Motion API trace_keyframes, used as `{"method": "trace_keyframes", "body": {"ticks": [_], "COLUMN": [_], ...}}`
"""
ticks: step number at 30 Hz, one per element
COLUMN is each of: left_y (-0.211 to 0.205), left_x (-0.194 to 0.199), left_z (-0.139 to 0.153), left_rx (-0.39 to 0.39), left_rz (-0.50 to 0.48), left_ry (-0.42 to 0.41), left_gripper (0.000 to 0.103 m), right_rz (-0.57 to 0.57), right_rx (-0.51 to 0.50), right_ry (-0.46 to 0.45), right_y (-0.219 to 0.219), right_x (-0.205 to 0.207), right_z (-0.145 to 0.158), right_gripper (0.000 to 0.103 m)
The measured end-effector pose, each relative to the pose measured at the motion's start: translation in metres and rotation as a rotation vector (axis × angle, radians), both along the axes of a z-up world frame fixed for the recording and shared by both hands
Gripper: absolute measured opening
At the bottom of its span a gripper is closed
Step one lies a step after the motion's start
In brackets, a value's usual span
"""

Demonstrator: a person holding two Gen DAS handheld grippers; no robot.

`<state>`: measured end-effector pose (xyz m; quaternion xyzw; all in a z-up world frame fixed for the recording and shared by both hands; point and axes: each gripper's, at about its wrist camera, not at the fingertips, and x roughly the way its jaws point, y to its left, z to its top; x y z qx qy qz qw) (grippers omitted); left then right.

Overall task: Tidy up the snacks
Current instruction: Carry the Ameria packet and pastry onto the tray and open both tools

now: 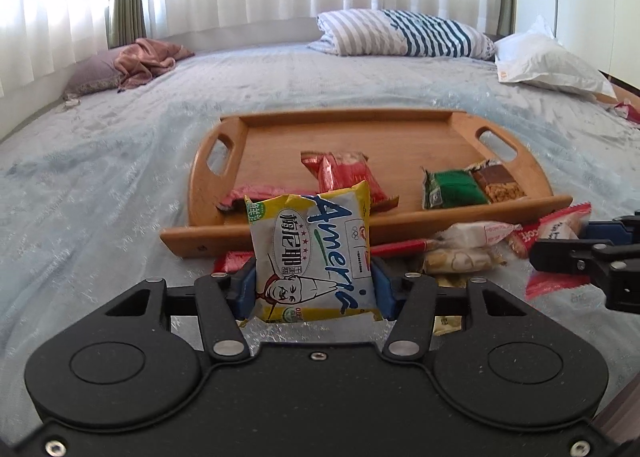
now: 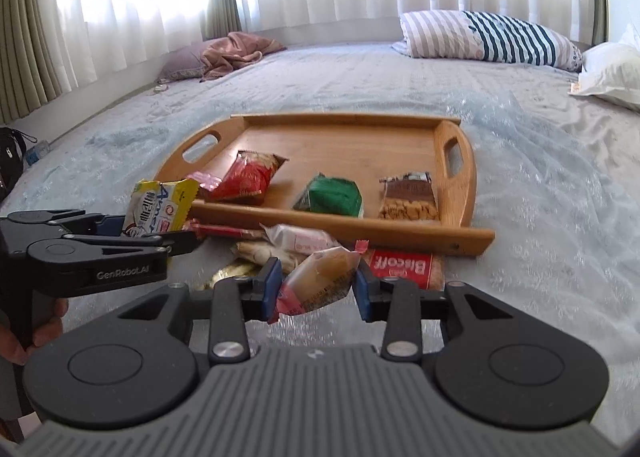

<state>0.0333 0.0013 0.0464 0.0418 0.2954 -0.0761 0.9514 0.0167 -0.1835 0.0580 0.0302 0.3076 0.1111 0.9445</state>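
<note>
My left gripper (image 1: 315, 285) is shut on a yellow and white snack packet (image 1: 314, 253), held upright just in front of the wooden tray (image 1: 360, 125); the packet also shows in the right wrist view (image 2: 160, 207). My right gripper (image 2: 316, 289) is shut on a pink and clear snack packet (image 2: 320, 281), held above the bed near the tray's (image 2: 340, 119) front rim. In the tray lie a red packet (image 2: 248, 177), a green packet (image 2: 332, 195) and a brown packet (image 2: 408, 197).
Loose snacks lie on the bed in front of the tray: a pale wrapped cake (image 2: 300, 241), a red Biscoff pack (image 2: 404, 267) and others. A striped pillow (image 2: 480, 37) and a white pillow (image 2: 612, 73) lie at the far right, a pink cloth (image 2: 236, 51) far left.
</note>
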Motion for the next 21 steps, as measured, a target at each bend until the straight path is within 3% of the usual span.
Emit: {"method": "trace_keyframes", "body": {"ticks": [9, 21], "left_y": [0.002, 0.009], "left_x": [0.003, 0.041], "left_z": [0.023, 0.034], "left_rx": [0.026, 0.009], "left_rz": [0.002, 0.044], "left_ry": [-0.068, -0.097], "left_gripper": [0.053, 0.054], "right_rz": [0.014, -0.085], "right_rx": [0.038, 0.072], "right_ry": [-0.051, -0.109], "right_y": [-0.001, -0.025], "right_x": [0.021, 0.064], "right_z": [0.013, 0.022], "right_gripper": [0.042, 0.042]}}
